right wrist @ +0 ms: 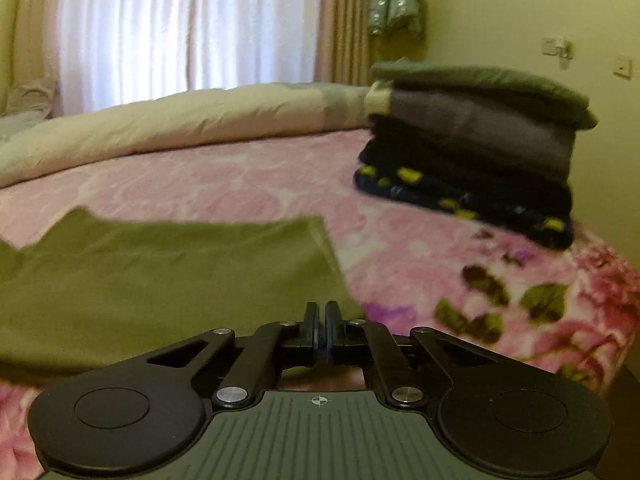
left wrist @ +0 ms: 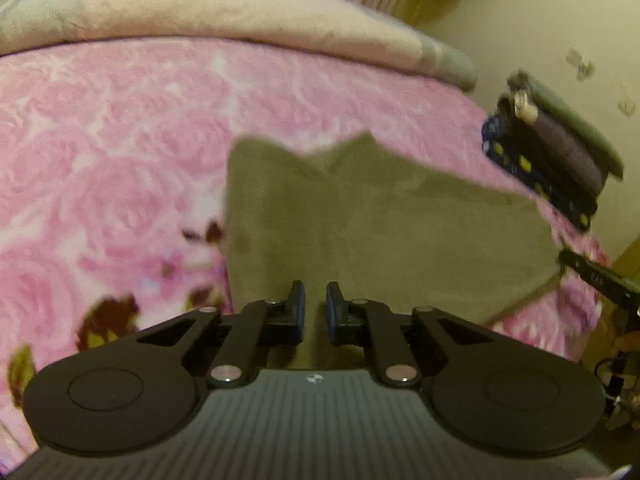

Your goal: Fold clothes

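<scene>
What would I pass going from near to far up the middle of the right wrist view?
Right gripper → olive garment → pink floral blanket → beige duvet → white curtain.
</scene>
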Tool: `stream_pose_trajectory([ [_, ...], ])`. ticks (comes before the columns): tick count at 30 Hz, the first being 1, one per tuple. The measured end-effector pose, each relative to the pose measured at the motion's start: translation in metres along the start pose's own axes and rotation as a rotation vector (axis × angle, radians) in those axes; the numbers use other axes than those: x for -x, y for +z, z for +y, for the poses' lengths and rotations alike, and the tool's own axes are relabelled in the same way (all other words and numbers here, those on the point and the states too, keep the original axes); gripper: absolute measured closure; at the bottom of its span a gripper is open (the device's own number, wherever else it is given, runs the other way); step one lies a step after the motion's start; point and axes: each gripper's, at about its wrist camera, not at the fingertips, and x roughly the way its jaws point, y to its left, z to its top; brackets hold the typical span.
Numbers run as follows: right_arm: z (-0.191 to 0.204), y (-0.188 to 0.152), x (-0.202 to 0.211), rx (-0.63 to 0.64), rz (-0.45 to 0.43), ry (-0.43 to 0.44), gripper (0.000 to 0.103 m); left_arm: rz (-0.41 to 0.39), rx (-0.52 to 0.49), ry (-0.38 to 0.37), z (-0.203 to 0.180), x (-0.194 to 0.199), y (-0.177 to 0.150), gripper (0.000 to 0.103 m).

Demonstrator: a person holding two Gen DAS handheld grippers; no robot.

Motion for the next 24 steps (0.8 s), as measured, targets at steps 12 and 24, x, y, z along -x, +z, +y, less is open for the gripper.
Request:
stream_pose_trajectory([
  [12,0.016,0.020,-0.078,0.046,0.037,0.083,0.100,-0.079,0.035,0.033,0.044,-0.068,0.031,0.100],
  [24,0.020,0.044,-0.100,-0.023,0.031,0.130,0.099,-0.070,0.005,0.048,0.026,-0.079,0.059,0.095],
])
